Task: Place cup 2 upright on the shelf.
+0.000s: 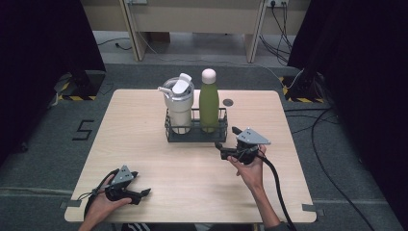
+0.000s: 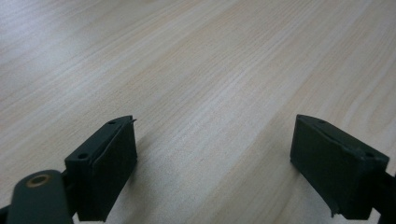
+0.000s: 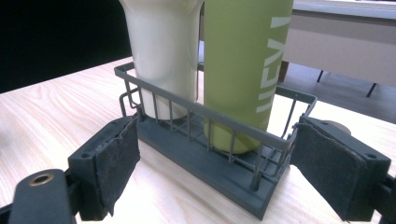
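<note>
From the high view, a wire rack [image 1: 196, 129] sits mid-tabletop [image 1: 144, 144] with a white tumbler [image 1: 178, 103] and a green bottle [image 1: 209, 101] standing upright in it, side by side. The right tool [image 1: 225, 144] hovers just off the rack's near right corner, jaws aimed at it, while the left tool [image 1: 143, 193] rests way back by the near left edge, well apart from everything. In the left gripper view that tool's jaws stand wide apart with nothing but bare wood between them. The right gripper view has the rack [image 3: 219, 158] dead ahead, the bottle [image 3: 245, 60] and tumbler [image 3: 161, 51] rising behind the wires; its jaws are open too, nothing gripped, and the right pad [image 3: 322, 163] looks about touching the rack's corner wire, though I can't tell for sure. What worries me: if it's going for the bottle, the rack rim is in the way, so a low approach could catch the wires and drag or tip the whole rack, tumbler included. Bottle's smooth too, so a loose pinch might slip.
</note>
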Action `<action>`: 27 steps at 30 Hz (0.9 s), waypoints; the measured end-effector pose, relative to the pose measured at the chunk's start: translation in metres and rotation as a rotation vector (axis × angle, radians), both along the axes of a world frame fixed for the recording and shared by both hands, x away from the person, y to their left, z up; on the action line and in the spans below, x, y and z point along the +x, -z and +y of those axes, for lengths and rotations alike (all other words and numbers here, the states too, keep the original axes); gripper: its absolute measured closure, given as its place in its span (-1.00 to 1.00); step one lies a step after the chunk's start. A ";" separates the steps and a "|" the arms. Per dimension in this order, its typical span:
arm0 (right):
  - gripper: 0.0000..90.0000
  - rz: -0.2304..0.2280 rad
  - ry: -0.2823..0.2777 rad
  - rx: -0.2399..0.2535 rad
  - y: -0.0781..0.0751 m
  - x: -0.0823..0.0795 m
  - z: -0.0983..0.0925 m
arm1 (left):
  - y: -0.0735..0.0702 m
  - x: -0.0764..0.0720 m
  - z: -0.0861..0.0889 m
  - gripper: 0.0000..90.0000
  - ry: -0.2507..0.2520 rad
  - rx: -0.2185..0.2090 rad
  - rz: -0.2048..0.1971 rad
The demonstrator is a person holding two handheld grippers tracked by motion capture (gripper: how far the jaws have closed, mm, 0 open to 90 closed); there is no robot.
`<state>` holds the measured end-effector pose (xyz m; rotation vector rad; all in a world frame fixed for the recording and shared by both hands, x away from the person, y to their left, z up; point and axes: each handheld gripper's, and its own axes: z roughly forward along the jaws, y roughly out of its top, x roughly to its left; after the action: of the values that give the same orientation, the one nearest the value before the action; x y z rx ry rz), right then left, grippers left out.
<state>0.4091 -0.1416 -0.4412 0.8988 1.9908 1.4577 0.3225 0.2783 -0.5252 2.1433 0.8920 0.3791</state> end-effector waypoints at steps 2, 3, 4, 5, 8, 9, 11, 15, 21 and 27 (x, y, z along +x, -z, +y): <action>-0.67 0.003 0.001 -0.008 0.001 -0.003 -0.001 | 0.000 0.000 0.000 -0.69 0.000 0.000 -0.001; -0.67 0.004 0.002 -0.007 0.001 -0.004 -0.002 | 0.000 0.000 0.000 -0.69 0.001 0.001 0.000; -0.67 0.005 0.000 -0.004 0.002 -0.006 -0.003 | 0.000 0.000 0.000 -0.69 -0.002 -0.002 -0.001; -0.67 0.007 -0.003 -0.005 0.002 -0.007 -0.004 | 0.000 0.000 0.000 -0.69 -0.002 -0.003 -0.001; -0.67 0.009 -0.009 -0.007 0.004 -0.011 -0.005 | 0.000 0.000 0.000 -0.69 -0.002 -0.003 -0.001; -0.67 0.008 -0.011 -0.009 0.004 -0.013 -0.005 | 0.000 0.000 0.000 -0.69 -0.001 -0.004 0.000; -0.67 0.011 -0.013 -0.013 0.005 -0.015 -0.006 | 0.000 0.000 0.000 -0.69 -0.001 -0.003 0.000; -0.67 0.019 -0.025 -0.016 0.008 -0.020 -0.005 | 0.000 0.000 0.000 -0.69 -0.001 -0.003 0.000; -0.67 0.035 -0.036 -0.016 0.012 -0.027 -0.006 | 0.000 0.000 0.000 -0.69 0.000 -0.002 0.000; -0.67 0.043 -0.043 -0.015 0.016 -0.031 -0.008 | 0.000 0.000 0.000 -0.69 0.000 -0.002 0.000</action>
<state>0.3784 -0.1492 -0.4568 0.8936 2.0614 1.4562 0.3225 0.2782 -0.5253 2.1412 0.8923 0.3781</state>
